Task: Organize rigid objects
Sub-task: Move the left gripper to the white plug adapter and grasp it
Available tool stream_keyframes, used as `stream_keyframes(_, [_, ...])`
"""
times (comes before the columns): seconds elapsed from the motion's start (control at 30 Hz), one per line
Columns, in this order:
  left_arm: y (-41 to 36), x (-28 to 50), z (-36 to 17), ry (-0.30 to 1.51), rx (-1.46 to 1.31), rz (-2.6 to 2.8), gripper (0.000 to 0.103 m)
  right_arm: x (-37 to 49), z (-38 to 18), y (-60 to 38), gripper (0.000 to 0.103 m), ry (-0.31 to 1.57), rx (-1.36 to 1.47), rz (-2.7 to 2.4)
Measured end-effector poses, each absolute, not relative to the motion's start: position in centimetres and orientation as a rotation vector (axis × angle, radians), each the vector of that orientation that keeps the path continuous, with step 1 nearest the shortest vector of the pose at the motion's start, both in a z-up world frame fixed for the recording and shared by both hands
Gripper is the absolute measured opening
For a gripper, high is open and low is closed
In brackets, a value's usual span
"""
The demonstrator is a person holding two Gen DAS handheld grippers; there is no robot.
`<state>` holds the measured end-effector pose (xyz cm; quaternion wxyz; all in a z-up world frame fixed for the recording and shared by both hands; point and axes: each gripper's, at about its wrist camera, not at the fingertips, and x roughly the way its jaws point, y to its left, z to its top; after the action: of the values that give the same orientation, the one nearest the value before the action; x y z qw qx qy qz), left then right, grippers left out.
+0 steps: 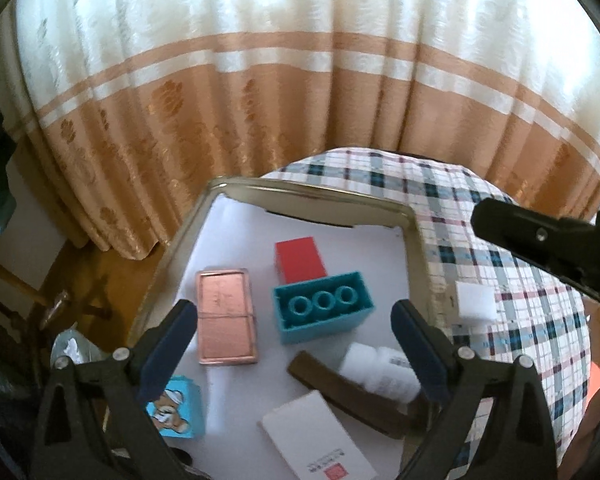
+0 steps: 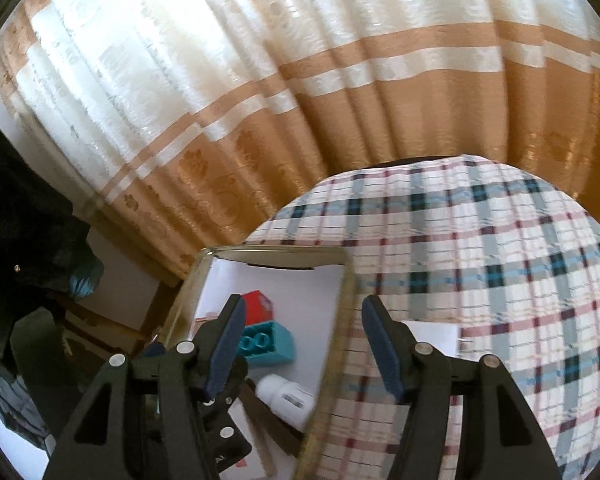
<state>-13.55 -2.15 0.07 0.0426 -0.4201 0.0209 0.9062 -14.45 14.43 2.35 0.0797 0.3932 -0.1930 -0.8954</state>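
Left tool [image 1: 294, 344], blue-padded, agape above studded teal block [image 1: 324, 312]

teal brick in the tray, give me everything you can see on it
The teal brick looks like hard plastic, a hollow rectangular building block. It lies in the tray with its open underside facing the camera, showing three round tubes in a row inside. Its far edge meets or overlaps the red block; contact is unclear. No gripper holds it. The right wrist view shows it partly hidden behind a finger.
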Motion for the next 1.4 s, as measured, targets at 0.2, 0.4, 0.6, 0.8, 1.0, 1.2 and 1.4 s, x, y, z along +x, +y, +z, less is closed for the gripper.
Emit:
stream_keyframes(0.2, [0.8, -12.1, 0.2, 0.128, -1.234, 2.735, 0.099, -11.9, 2.0, 17.8, 0.063, -0.615, 1.178, -2.72])
stream_keyframes(0.4, [3.9, -10.9, 0.4, 0.175, -1.181, 2.699, 0.099, -9.3, 1.7, 21.0, 0.063, -0.615, 1.159, -2.799])
stream_keyframes(0.6, [7.2, -10.5, -0.6, 0.209, -1.185, 2.648, 0.099, -7.0, 0.7, 25.1, 0.063, -0.689, 1.149, -2.875])
stream_keyframes(0.8, [11.1, -10.4, -2.0, 0.255, -1.196, 2.55, 0.099, -4.9, 0.0, 28.2, 0.063, -0.733, 1.125, -2.948])
stream_keyframes(1.0, [13.7, -11.4, -3.3, 0.28, -1.234, 2.514, 0.099, -3.8, -0.8, 30.6, 0.063, -0.766, 1.127, -2.986])
stream_keyframes(1.2, [16.3, -12.7, -5.4, 0.334, -1.274, 2.498, 0.098, -3.2, -1.5, 32.0, 0.063, -0.807, 1.135, -2.992])
stream_keyframes(1.4, [16.9, -14.5, -6.7, 0.307, -1.344, 2.509, 0.093, -2.7, -1.7, 33.0, 0.063, -0.837, 1.13, -3.006])
